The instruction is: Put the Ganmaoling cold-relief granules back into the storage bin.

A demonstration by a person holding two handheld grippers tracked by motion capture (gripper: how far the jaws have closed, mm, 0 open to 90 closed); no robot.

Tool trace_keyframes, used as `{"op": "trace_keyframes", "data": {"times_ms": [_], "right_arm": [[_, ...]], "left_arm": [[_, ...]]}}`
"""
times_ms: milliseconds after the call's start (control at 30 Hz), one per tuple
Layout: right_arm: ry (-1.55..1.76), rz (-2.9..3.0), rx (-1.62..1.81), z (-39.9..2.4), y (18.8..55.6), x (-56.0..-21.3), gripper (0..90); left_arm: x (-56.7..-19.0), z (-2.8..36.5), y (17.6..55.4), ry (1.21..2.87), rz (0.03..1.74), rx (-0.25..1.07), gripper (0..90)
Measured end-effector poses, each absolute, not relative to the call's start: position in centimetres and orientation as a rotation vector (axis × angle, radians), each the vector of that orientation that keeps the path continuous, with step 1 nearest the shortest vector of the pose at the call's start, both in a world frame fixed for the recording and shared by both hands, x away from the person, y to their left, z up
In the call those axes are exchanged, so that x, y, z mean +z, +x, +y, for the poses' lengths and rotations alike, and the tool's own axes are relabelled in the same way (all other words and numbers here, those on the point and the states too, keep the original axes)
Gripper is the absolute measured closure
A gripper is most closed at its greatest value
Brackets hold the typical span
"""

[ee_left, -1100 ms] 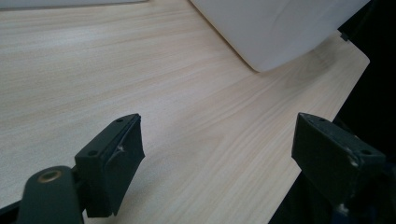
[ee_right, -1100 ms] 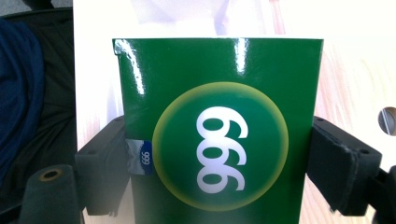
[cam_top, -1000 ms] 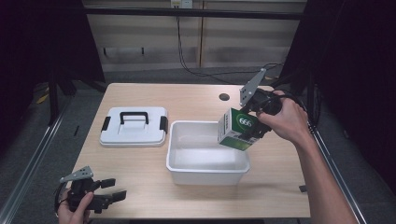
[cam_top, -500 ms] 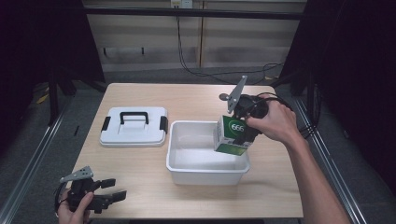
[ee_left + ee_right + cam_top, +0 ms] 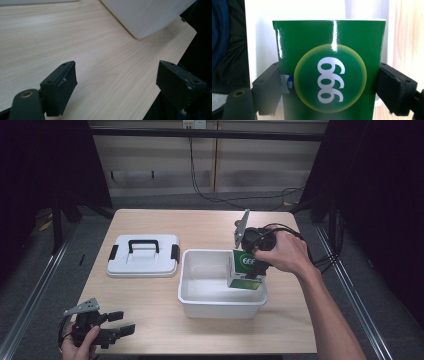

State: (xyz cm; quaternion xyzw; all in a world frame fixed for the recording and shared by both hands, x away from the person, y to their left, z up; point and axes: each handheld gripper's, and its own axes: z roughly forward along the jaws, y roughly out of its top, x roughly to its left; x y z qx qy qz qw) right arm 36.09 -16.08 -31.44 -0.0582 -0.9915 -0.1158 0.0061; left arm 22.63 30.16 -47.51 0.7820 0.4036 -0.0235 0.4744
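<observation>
A: Wooden tabletop, dark room behind, cables on the floor. What's the main item?

B: Green box with "666" in a round logo. It sits over the right end of the white bin, lower part already below the rim, tilted a bit. Can't tell if it touches the bottom.

A: Held?

B: Yes, right tool pinches it, one jaw pressed on each side of the box. Person's right hand wraps the tool from above.

A: Left side?

B: Left tool is at the near left corner of the tabletop, jaws spread wide, nothing between them. Left hand grips it, well apart from the bin.

A: Anything else out?

B: White lid with a black handle and side clips, flat on the tabletop just left of the bin.

A: Progress?

B: Looks like packing the box into the bin. My read: box is nearly placed, not released. Left to do: let go, pull the tool out, then probably the lid goes on.

A: View differences?

B: High view gives the whole layout, bin, lid, both hands. Right gripper view gives the grip up close, plus a small blue tag on the box side by the jaw. Left gripper view shows spread jaws over bare wood and the bin's corner.
</observation>
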Motion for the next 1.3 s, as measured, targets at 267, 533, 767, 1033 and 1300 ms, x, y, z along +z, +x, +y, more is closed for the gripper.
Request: {"op": "trace_keyframes", "data": {"times_ms": [267,533,767,1033,1300], "right_arm": [[-0.172,-3.102,-0.279,-15.3,36.0,-32.6,15.7],[-0.183,-3.103,-0.221,-15.0,36.5,-33.9,15.6],[-0.146,-3.087,-0.180,-14.7,36.7,-35.2,15.5],[-0.160,-3.098,-0.138,-14.4,36.8,-36.3,15.0],[-0.196,-3.096,-0.102,-14.2,37.0,-37.3,14.9]], "left_arm": [[-47.5,30.1,22.6,1.912,0.989,-0.062,16.6],[-47.5,30.1,22.6,1.909,0.983,-0.067,16.6],[-47.5,30.1,22.6,1.908,0.987,-0.065,16.6],[-47.5,30.1,22.6,1.912,0.988,-0.061,16.6],[-47.5,30.1,22.6,1.911,0.990,-0.061,16.6]]}}
